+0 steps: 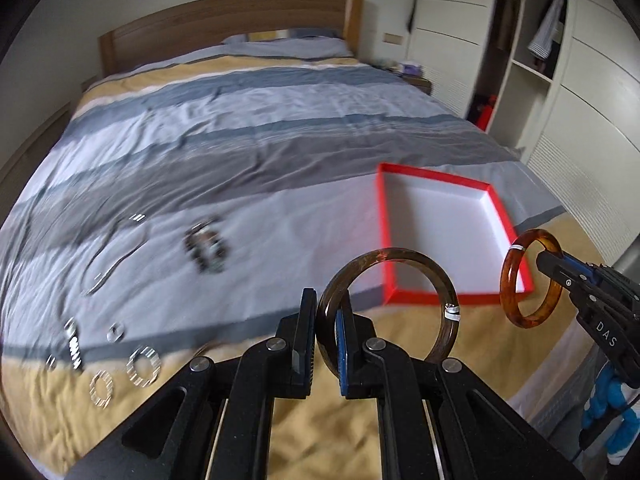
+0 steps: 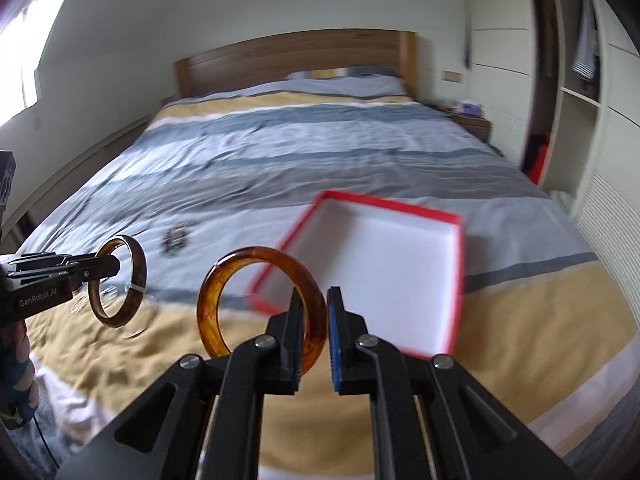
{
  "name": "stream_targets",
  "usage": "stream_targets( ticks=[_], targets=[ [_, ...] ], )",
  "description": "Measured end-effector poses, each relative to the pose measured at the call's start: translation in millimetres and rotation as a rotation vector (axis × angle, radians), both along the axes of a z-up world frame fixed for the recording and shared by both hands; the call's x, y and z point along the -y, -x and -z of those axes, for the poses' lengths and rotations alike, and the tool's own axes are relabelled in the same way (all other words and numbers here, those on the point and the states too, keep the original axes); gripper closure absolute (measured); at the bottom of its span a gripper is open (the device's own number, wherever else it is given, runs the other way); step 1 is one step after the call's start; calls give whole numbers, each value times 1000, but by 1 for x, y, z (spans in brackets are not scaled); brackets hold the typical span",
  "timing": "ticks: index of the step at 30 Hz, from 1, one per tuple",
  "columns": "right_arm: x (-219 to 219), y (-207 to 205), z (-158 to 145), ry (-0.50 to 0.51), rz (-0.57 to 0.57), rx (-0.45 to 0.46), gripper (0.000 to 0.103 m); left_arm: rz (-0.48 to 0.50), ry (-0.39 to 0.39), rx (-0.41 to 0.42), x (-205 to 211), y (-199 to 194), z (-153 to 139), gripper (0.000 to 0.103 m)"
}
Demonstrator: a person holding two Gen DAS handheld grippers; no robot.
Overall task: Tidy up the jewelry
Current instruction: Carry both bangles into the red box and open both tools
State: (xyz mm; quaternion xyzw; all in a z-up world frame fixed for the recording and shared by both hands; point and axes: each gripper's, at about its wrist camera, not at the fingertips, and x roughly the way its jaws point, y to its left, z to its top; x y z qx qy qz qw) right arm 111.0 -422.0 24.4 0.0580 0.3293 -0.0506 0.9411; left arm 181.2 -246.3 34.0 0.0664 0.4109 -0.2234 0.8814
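My left gripper [image 1: 326, 304] is shut on a dark brown bangle [image 1: 432, 268] and holds it above the bed. My right gripper [image 2: 316, 300] is shut on an amber bangle [image 2: 240, 260], also in the air. Each shows in the other view: the right gripper [image 1: 550, 260] with the amber bangle [image 1: 520, 316], the left gripper [image 2: 108, 266] with the dark bangle [image 2: 136, 300]. A red box [image 1: 382, 224] with a white inside lies open on the bed, just beyond both bangles; it also shows in the right wrist view [image 2: 456, 280].
Loose jewelry lies on the bedspread at the left: a thin chain [image 1: 108, 272], a dark beaded bracelet [image 1: 206, 248], silver rings and earrings [image 1: 142, 366]. A wooden headboard [image 1: 224, 24] stands at the back. White wardrobes [image 1: 592, 128] line the right.
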Motion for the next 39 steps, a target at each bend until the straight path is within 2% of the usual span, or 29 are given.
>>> stream_targets(
  ticks=[2, 7, 10, 14, 19, 23, 29, 34, 39],
  targets=[
    [27, -11, 6, -1, 32, -9, 93, 31, 1, -6, 29, -12, 5, 94],
    [58, -33, 28, 19, 48, -50, 93, 99, -3, -58, 96, -40, 31, 94],
    [66, -42, 43, 47, 34, -85, 93, 108, -16, -94, 116, -54, 53, 94],
    [75, -50, 64, 85, 19, -132, 93, 111, -82, -121, 139, -64, 84, 94],
    [76, -52, 83, 124, -24, -195, 93, 103, -130, -156, 141, -67, 109, 94],
    [72, -54, 87, 137, -62, -222, 92, 87, -147, -153, 141, -64, 114, 92],
    [69, -54, 90, 132, -110, -232, 92, -32, -175, -155, 129, -54, 118, 92],
    [66, -57, 92, 139, -158, -235, 92, -147, -153, -211, 115, -45, 119, 91],
    [67, -61, 92, 141, -200, -241, 92, -209, -152, -254, 111, -41, 120, 90]
  ],
)
